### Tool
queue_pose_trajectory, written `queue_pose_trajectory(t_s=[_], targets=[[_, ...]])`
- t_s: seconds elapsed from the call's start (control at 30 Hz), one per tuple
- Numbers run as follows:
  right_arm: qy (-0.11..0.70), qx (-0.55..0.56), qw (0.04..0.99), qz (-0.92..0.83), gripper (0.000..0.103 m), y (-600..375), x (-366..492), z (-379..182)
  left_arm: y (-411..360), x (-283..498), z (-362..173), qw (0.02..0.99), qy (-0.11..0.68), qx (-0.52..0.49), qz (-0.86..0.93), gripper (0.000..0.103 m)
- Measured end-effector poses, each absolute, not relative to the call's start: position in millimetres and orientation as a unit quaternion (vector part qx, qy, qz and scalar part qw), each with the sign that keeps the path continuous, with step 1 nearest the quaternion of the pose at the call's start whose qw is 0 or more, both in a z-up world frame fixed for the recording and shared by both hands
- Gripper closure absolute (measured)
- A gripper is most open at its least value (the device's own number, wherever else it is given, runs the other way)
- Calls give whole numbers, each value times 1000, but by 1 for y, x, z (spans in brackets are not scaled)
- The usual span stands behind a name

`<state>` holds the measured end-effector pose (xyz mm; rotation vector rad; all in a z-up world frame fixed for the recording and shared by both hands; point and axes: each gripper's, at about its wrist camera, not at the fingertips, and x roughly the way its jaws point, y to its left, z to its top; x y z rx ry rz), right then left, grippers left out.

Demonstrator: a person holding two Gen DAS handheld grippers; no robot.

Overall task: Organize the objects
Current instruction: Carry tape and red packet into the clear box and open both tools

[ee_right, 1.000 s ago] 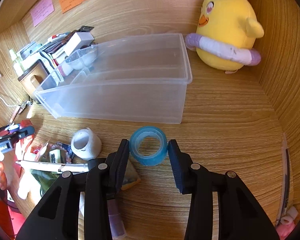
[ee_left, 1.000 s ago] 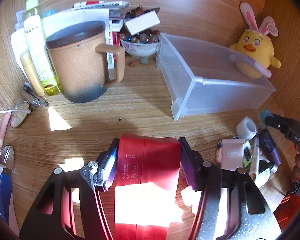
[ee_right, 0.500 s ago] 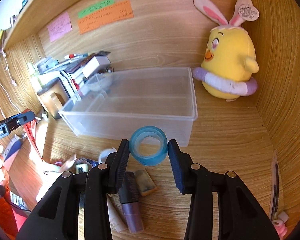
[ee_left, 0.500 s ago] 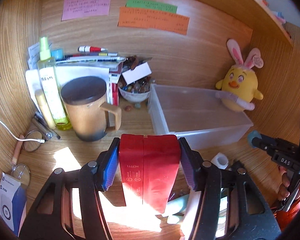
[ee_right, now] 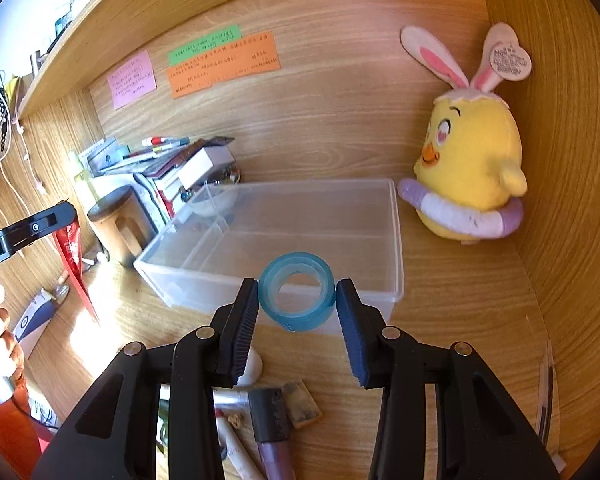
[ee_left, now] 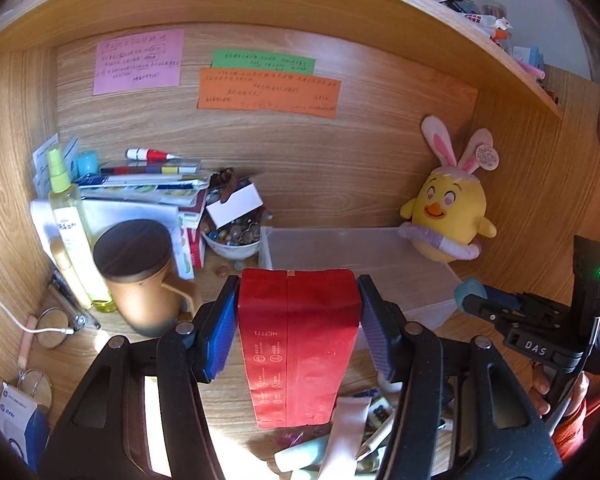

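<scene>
Two hand-held grippers hang above a cluttered wooden desk (ee_right: 460,320) set in a wooden alcove. The left gripper (ee_left: 296,312) has its fingers spread about halfway, and their blue pads (ee_left: 220,332) press against both sides of a flat red foil pouch (ee_left: 296,344). The pouch is clamped near its top edge and dangles clear of the desk, its lower end over a scatter of small items. The right gripper (ee_right: 296,300) has its fingers set narrower, pinching a roll of translucent blue tape (ee_right: 296,292) between ribbed pads (ee_right: 248,320). The left pad touches the roll; the right pad looks just beside it, and contact there cannot be told for certain. The roll is held in the air with its open hole facing the camera.

Directly beyond both grippers sits a clear plastic bin (ee_right: 396,240), open-topped, with a divider inside at its left end. A yellow chick plush with rabbit ears (ee_right: 472,168) stands just right of the bin, against the back corner. Left of the bin are a small bowl of beads (ee_left: 232,240), a lidded brown mug (ee_left: 140,280), and a stack of books and papers (ee_left: 148,188). Pink, green and orange notes (ee_left: 268,88) are stuck to the back wall.
</scene>
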<state>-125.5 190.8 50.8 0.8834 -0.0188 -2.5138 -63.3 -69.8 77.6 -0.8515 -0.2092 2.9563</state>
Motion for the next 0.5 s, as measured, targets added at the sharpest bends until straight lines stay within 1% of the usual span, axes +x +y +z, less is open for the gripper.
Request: queue_pose_trajectory(t_s=[0.5], targets=[[-12,294,250,-923,66,176,-162,80,-47,-114,99,38,-61,-270,960,46]])
